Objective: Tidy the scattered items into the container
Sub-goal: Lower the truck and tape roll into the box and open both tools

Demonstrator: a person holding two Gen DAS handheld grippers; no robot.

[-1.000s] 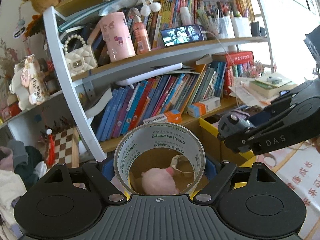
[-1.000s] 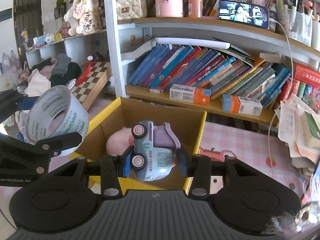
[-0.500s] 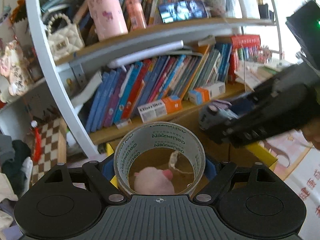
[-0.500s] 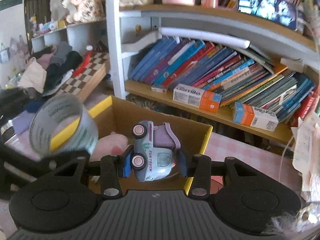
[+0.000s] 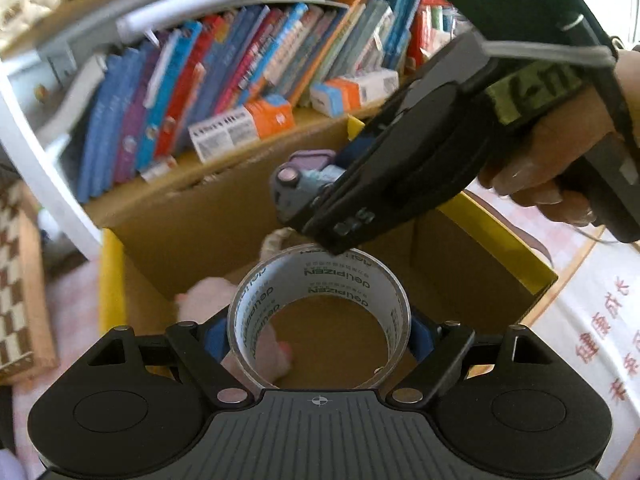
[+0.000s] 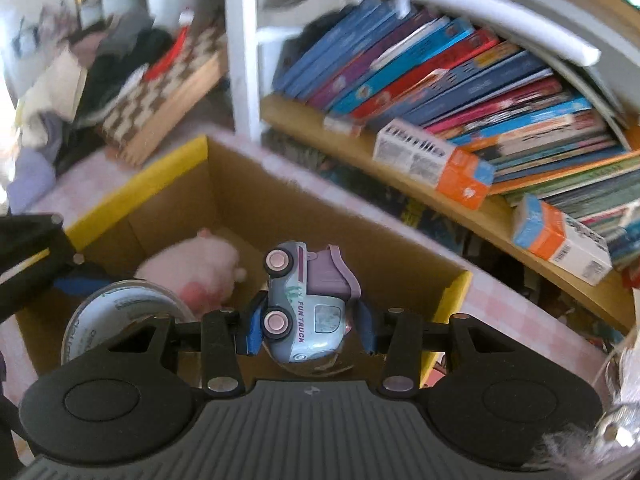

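We hold a clear roll of printed packing tape [image 5: 319, 312] pinched in the left gripper [image 5: 319, 334] above the open yellow-rimmed cardboard box [image 6: 132, 196]. Our right gripper [image 6: 307, 326] clamps a pale-blue toy truck [image 6: 304, 304] over the same box, where a pink plush toy [image 6: 192, 270] lies. Leaning books [image 6: 440, 72] fill the shelf behind.

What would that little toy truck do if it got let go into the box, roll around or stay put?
The toy truck has free-looking round wheels, so it may roll if it lands upright. It looks like small hard plastic, probably light. The cardboard box walls and the pink plush should stop it.
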